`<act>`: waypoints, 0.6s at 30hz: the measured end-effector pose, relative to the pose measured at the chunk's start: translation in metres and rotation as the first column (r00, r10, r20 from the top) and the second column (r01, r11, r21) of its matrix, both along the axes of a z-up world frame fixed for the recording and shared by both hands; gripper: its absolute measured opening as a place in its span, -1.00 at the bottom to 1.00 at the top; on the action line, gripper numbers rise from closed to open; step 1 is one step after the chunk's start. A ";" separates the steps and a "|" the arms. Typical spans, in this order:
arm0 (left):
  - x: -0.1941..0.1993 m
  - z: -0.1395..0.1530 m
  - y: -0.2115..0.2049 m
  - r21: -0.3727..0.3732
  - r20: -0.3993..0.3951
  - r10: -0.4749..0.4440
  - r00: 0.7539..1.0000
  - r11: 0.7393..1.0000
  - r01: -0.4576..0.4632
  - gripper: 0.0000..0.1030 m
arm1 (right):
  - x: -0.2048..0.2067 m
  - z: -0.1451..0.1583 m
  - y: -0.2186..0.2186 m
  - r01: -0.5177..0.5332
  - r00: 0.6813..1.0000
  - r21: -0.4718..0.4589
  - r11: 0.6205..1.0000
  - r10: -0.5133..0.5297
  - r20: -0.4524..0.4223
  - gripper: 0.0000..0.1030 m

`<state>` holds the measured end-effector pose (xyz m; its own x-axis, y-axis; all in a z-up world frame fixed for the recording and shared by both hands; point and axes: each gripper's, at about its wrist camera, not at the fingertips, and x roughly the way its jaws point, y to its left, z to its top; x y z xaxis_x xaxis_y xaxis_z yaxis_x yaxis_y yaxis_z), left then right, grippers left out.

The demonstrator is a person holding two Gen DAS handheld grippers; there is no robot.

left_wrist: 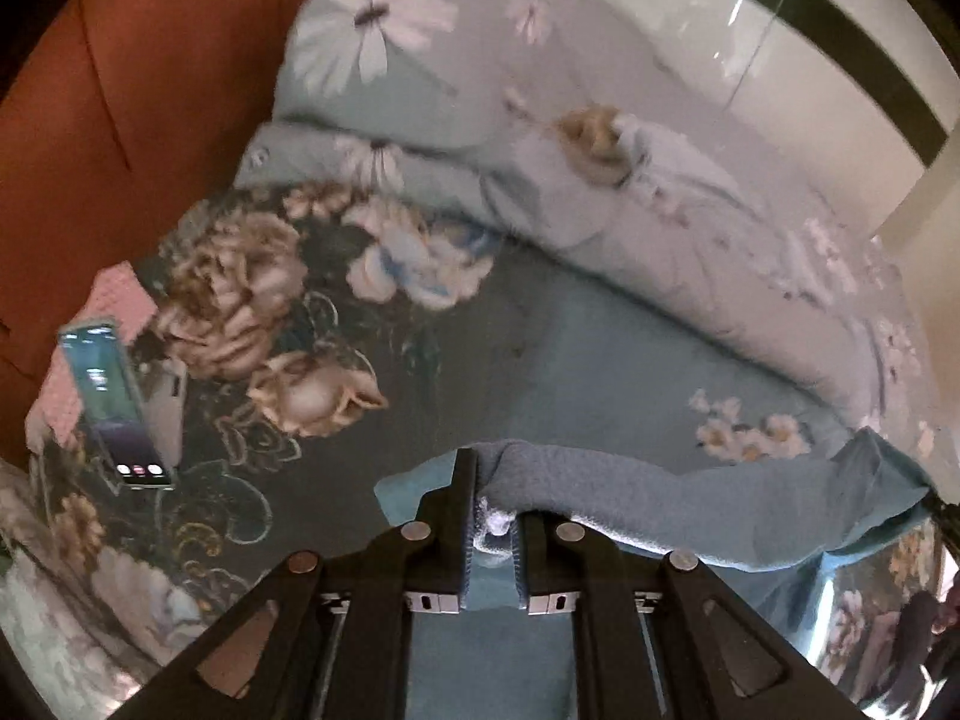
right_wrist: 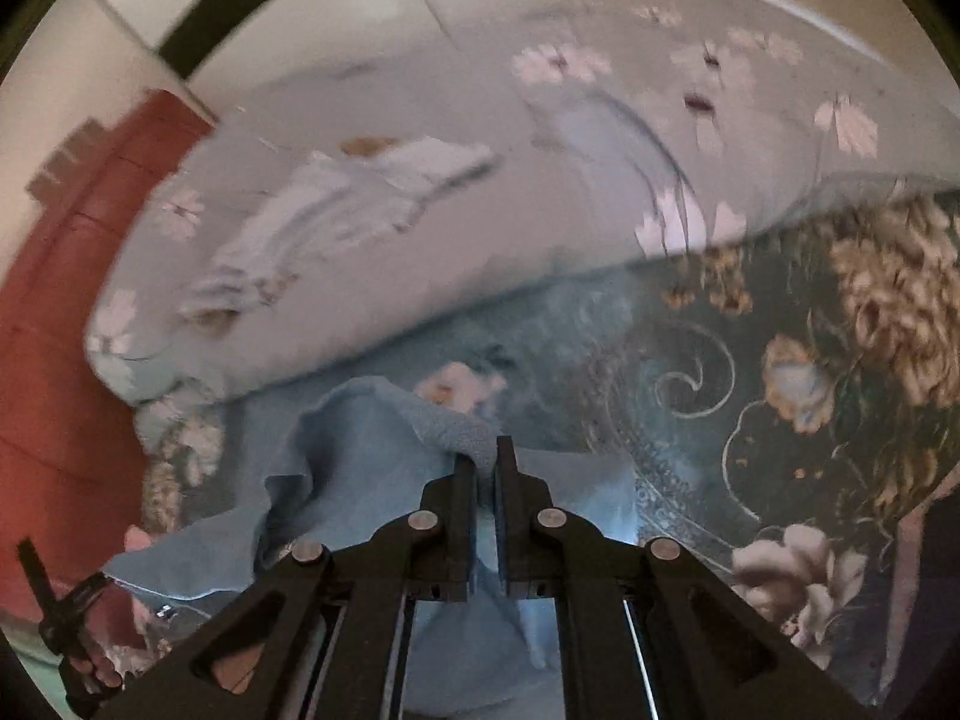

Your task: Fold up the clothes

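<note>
**Blue cloth pinched at both ends above the bed**

Blue terry cloth (left_wrist: 690, 510), one piece, hangs between two grippers over a bed. The left hand-held gripper (left_wrist: 493, 516) has its jaws drawn narrow on a bunched hem of the cloth; the right hand-held gripper (right_wrist: 486, 468) is closed nearly tight on another raised fold of the same cloth (right_wrist: 360, 450). Between the two grips the fabric sags toward the floral bedsheet (left_wrist: 540, 348).

Open room lies on the sheet's plain teal stretch directly ahead of the left gripper. It is bounded at the far side by a rolled pale floral quilt (left_wrist: 690, 240), which runs the bed's length along a white wall (left_wrist: 810, 78), and at the head end by one matching pillow (left_wrist: 372, 60) against an orange-brown headboard (left_wrist: 150, 120).

Only the left wrist view shows one lit phone (left_wrist: 114, 408) propped just beside the sheet's edge, near a pink textured cloth (left_wrist: 120, 300). Only the right wrist view shows the sheet's large scroll-and-peony pattern (right_wrist: 840, 390) spreading rightward, and, at its lower left rim, the other gripper (right_wrist: 66, 630) seen small with the cloth's edge leading to it. The quilt (right_wrist: 360, 240) appears in both, blurred.
</note>
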<state>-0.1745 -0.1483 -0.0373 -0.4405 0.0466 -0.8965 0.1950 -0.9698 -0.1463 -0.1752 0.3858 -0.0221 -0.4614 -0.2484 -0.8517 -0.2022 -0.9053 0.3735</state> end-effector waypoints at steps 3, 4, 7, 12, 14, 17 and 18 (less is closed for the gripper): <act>-0.028 -0.008 0.001 0.008 -0.002 0.004 1.000 1.000 -0.004 -0.78 | -0.017 -0.013 0.003 0.015 1.000 -0.003 1.000 -0.015 0.008 -0.91; -0.038 -0.009 0.000 0.012 -0.007 0.005 1.000 1.000 -0.005 -0.78 | -0.023 -0.020 0.003 0.017 1.000 0.001 1.000 -0.017 0.018 -0.91; -0.069 -0.021 -0.003 0.022 0.016 0.019 1.000 1.000 -0.019 -0.77 | -0.042 -0.044 -0.001 0.021 0.998 0.021 1.000 -0.023 0.063 -0.91; -0.107 -0.071 -0.010 0.033 0.135 0.052 0.990 0.998 -0.057 -0.77 | -0.072 -0.084 -0.007 0.026 0.990 0.054 0.998 -0.033 0.139 -0.91; -0.117 -0.095 -0.011 0.025 0.188 0.063 0.980 0.997 -0.069 -0.77 | -0.082 -0.102 -0.010 0.025 0.984 0.069 0.997 -0.037 0.175 -0.91; -0.126 -0.120 -0.012 0.006 0.233 0.077 0.969 0.997 -0.080 -0.76 | -0.086 -0.123 -0.011 0.025 0.975 0.089 0.996 -0.044 0.219 -0.91; -0.128 -0.124 -0.013 0.007 0.240 0.080 0.968 0.996 -0.084 -0.73 | -0.086 -0.129 -0.010 0.027 0.972 0.088 0.996 -0.047 0.230 -0.91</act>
